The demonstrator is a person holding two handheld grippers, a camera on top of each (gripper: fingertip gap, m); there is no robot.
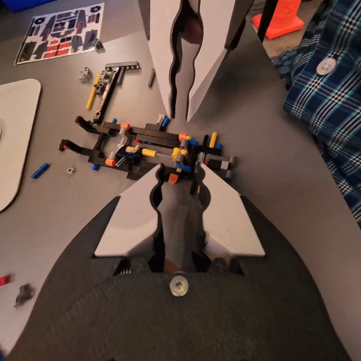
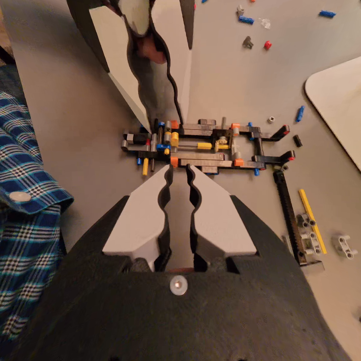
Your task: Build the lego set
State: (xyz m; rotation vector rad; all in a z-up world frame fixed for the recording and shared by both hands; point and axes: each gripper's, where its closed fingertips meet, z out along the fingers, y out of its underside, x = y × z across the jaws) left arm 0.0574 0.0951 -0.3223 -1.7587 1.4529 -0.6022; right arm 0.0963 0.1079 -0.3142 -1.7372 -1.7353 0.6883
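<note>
A long black lego chassis (image 1: 156, 134) with yellow, orange, blue and grey parts lies flat on the grey table; it also shows in the right wrist view (image 2: 197, 156). My left gripper (image 1: 180, 166) is shut across one end of the chassis, a finger on each side near an orange part (image 1: 172, 178). It enters the right wrist view (image 2: 166, 129) from the top. My right gripper (image 2: 179, 166) is open by a narrow gap and empty, tips just short of the chassis's long side. It shows opposite in the left wrist view (image 1: 180, 118).
A black gear-rack subassembly with a yellow axle (image 1: 105, 91) (image 2: 287, 211) lies beside the chassis. There is a sticker sheet (image 1: 60, 33), a white board (image 1: 15, 127) (image 2: 336, 109), an orange cone (image 1: 281, 19), loose blue pins (image 1: 40, 170) (image 2: 299, 113) and a plaid sleeve (image 1: 332, 97) (image 2: 25, 175). The tips of one gripper are about 5 centimeters away from the tips of the other.
</note>
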